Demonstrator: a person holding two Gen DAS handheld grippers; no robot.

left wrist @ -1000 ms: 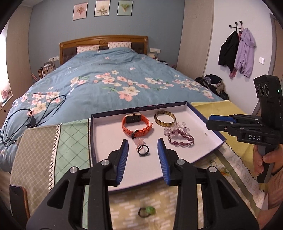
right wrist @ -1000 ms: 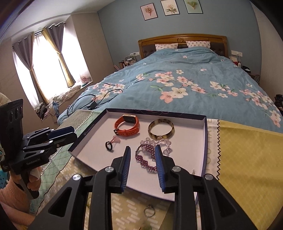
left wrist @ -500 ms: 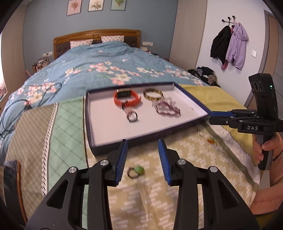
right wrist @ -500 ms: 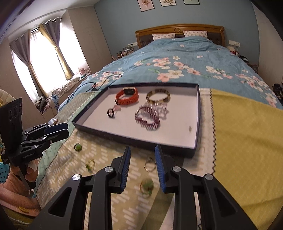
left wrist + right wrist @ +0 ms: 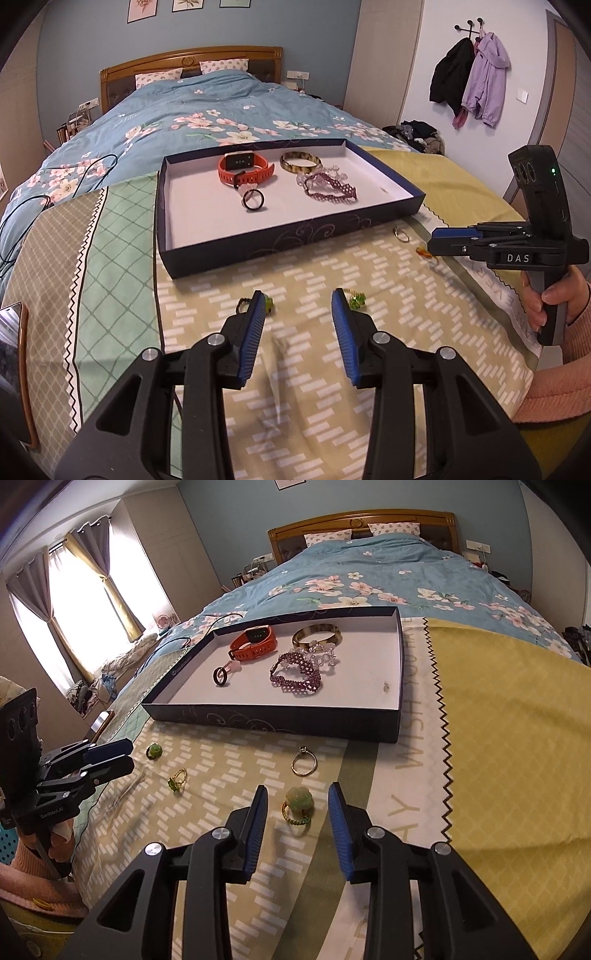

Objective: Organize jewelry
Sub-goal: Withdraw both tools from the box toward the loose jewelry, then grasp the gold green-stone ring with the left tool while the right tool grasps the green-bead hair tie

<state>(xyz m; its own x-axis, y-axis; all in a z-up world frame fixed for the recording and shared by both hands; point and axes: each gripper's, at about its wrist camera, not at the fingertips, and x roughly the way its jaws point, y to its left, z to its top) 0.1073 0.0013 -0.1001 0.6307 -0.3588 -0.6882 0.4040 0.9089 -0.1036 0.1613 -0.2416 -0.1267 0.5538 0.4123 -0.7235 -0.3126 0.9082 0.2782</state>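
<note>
Blue ribbed pads line both tools. Right tool (image 5: 298, 800) is open and empty, its jaws either side of the jade-topped ring (image 5: 297, 805), which lies on the patterned cloth (image 5: 229, 764) of the bed. Left tool (image 5: 298, 309) is likewise open and empty, low over the same cloth, with a dark green-stone ring (image 5: 255, 305) at its left finger and a gold green-stone ring (image 5: 355, 298) at its right. A plain silver ring (image 5: 304, 763) lies near the box tray (image 5: 280, 722), which holds the orange watch (image 5: 255, 642), bangle (image 5: 317, 635) and beaded bracelets (image 5: 295, 674)

Handling, as judged: the jade-topped ring is light, rigid and smooth; its carved top may chip. Grip across the band, below the stone, with low force

Change from one second ago: both tools have withdrawn from above the tray to the cloth in front of it, jaws still open
</note>
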